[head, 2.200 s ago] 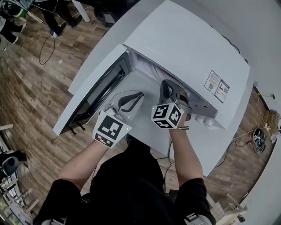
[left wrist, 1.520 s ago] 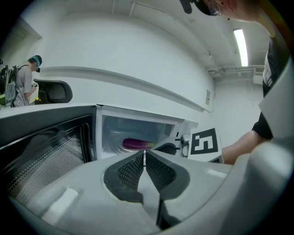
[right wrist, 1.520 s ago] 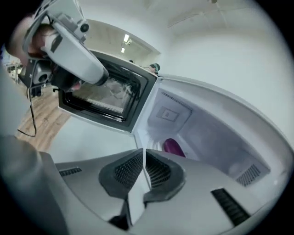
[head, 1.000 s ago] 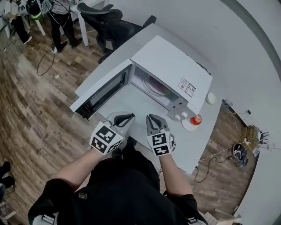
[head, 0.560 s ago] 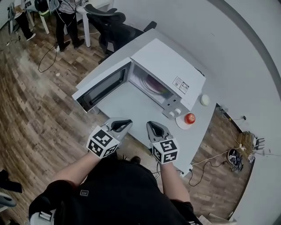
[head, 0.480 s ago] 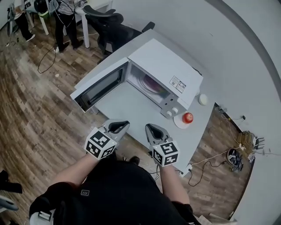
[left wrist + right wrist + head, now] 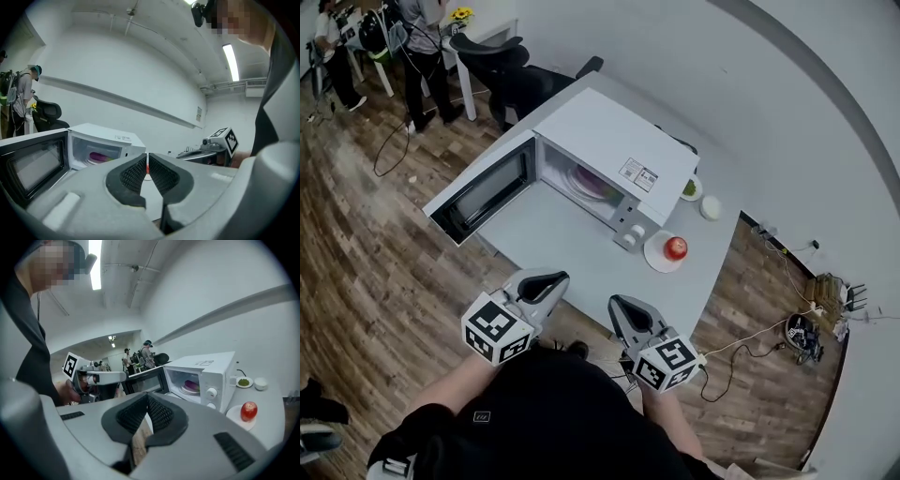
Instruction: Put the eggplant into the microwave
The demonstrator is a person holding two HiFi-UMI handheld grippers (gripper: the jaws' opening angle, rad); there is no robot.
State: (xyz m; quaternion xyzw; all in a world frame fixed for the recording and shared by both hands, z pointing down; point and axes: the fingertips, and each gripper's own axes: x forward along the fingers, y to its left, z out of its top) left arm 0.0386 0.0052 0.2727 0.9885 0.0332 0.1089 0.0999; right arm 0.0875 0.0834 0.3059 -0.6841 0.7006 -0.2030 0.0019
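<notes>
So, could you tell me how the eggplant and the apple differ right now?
The eggplant is purple and elongated; the apple is red and round. The eggplant lies inside the open microwave; the apple sits outside it, on the table. Shared: each rests on a plate, the eggplant's and the apple's.

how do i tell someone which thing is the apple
Find the white microwave with its door open on the grey table. By its knob-side corner lies a white plate, and the apple sits on it: the only round red thing, unlike the green-filled dish and plain white bowl farther back.
</notes>
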